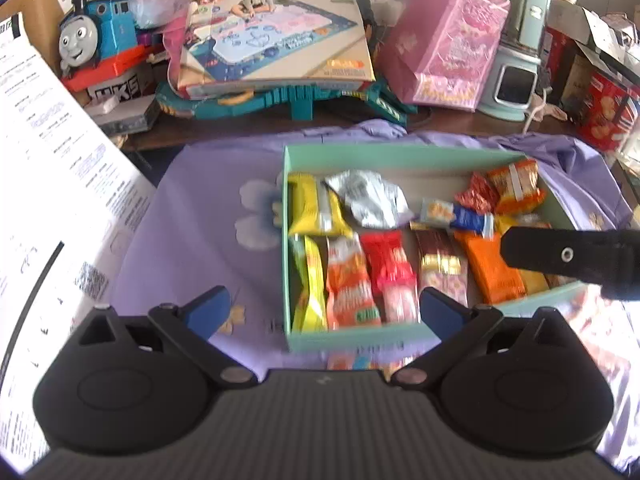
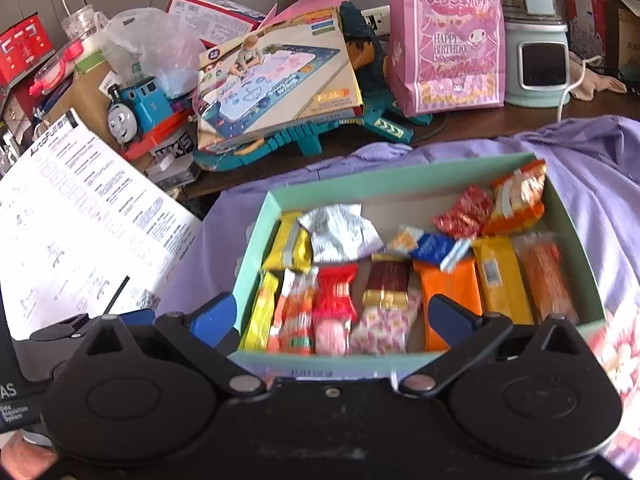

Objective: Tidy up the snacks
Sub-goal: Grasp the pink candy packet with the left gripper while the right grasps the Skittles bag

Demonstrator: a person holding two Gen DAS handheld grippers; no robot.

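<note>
Nearest to both cameras, the left hand-held gripper (image 1: 324, 312) and the right hand-held gripper (image 2: 330, 318) are seen with their blue-padded fingers spread wide, and nothing is held between them. In the left wrist view, a black finger of the right hand-held gripper is seen reaching in from the right edge, above the box's right end.

Just beyond the fingertips, a mint-green box (image 2: 256, 220) is seen resting on a lilac cloth (image 1: 192, 216) that is spread over the bench. The snacks are found inside this box. Along its near side, packets are laid side by side: a yellow packet (image 2: 260, 312), an orange-and-white packet (image 2: 294, 320), a red-and-pink packet (image 2: 334, 308), a maroon-and-gold packet (image 2: 388, 284), an orange bar (image 2: 448, 288) and further yellow and orange bars to the right. Behind these, a crumpled silver wrapper (image 2: 340, 232), a blue packet (image 2: 432, 246) and small red and orange packets are seen lying loosely.

To the left, a white printed sheet (image 2: 92, 208) is seen beside the cloth. Farther back, a blue toy train (image 2: 136, 108), a boxed drawing mat (image 2: 276, 76) on a teal toy, a pink gift bag (image 2: 448, 40) and a pale green appliance (image 2: 536, 60) are crowded together.
</note>
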